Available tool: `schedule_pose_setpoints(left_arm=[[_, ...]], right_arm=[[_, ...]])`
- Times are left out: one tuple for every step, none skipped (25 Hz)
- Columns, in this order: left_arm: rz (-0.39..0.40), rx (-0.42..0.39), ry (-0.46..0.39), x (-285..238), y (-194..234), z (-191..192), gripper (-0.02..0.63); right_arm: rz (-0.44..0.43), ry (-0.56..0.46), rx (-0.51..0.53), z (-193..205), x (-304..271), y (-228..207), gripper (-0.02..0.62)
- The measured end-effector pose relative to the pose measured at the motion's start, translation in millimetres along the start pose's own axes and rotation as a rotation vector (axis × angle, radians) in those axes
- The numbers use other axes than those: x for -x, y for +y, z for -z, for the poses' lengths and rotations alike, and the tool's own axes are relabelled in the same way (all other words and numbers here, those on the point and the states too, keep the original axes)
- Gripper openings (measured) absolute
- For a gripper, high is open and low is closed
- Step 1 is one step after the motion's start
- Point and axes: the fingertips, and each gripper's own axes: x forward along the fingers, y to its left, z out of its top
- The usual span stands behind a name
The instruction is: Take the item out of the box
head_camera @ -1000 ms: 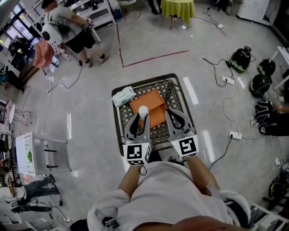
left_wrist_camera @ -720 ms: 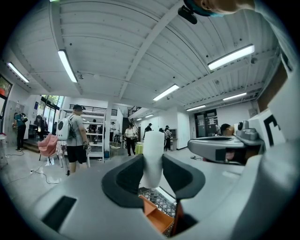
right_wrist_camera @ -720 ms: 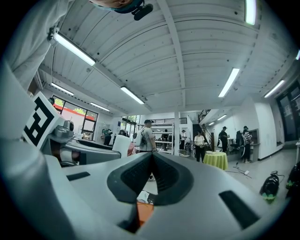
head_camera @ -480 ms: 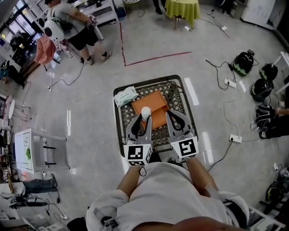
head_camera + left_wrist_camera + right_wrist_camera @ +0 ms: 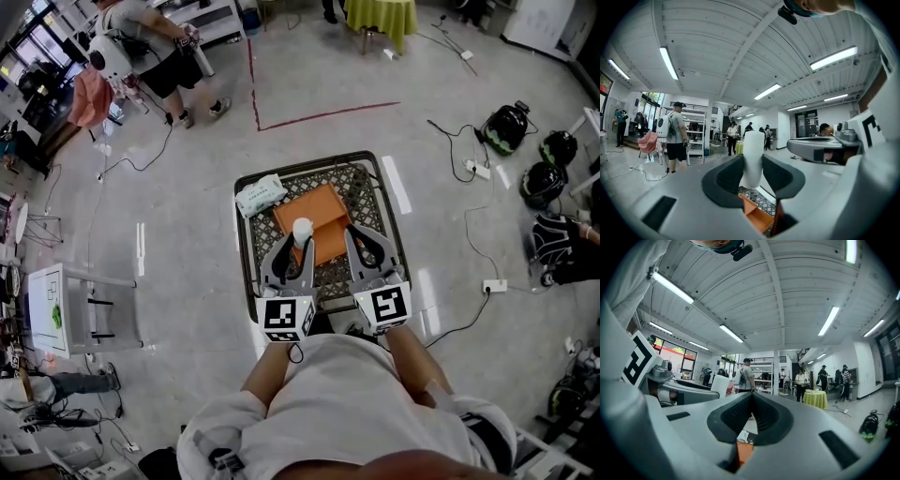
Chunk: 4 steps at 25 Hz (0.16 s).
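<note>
An orange box [image 5: 310, 221] lies open on a black mesh table [image 5: 354, 184]. My left gripper [image 5: 297, 243] is shut on a white cylindrical item [image 5: 301, 231], held upright above the box's near part. In the left gripper view the white item [image 5: 752, 159] stands pinched between the two dark pads, with the orange box [image 5: 757, 215] below. My right gripper [image 5: 357, 236] is shut with nothing between its pads, hovering over the box's right side; its tips [image 5: 752, 397] touch. The white item [image 5: 719, 385] and a bit of the orange box [image 5: 745, 450] show in the right gripper view too.
A white packet [image 5: 260, 195] lies on the table's far left corner. Cables, a power strip [image 5: 494, 285] and dark helmets [image 5: 503, 124] are on the floor to the right. A person [image 5: 155, 52] stands far left. A white frame [image 5: 80, 309] stands at the left.
Both grippers and the white item stay nearly where they were over the box. The head view has shifted slightly.
</note>
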Motion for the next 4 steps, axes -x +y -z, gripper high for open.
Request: schedule_pose_setpoints(left_arm=[[-0.002, 0.0, 0.001, -0.1, 1.6, 0.3, 0.127], [-0.005, 0.0, 0.002, -0.2, 3.4, 0.5, 0.127], [-0.008, 0.0, 0.004, -0.2, 5.3, 0.8, 0.127], [-0.011, 0.0, 0.005, -0.2, 7.2, 1.1, 0.126]], right_arm=[[0.001, -0.001, 0.002, 0.2, -0.7, 0.0, 0.004], [0.002, 0.0, 0.003, 0.2, -1.5, 0.1, 0.003], [0.001, 0.001, 0.004, 0.0, -2.3, 0.5, 0.003], [0.001, 0.003, 0.005, -0.3, -3.1, 0.9, 0.004]])
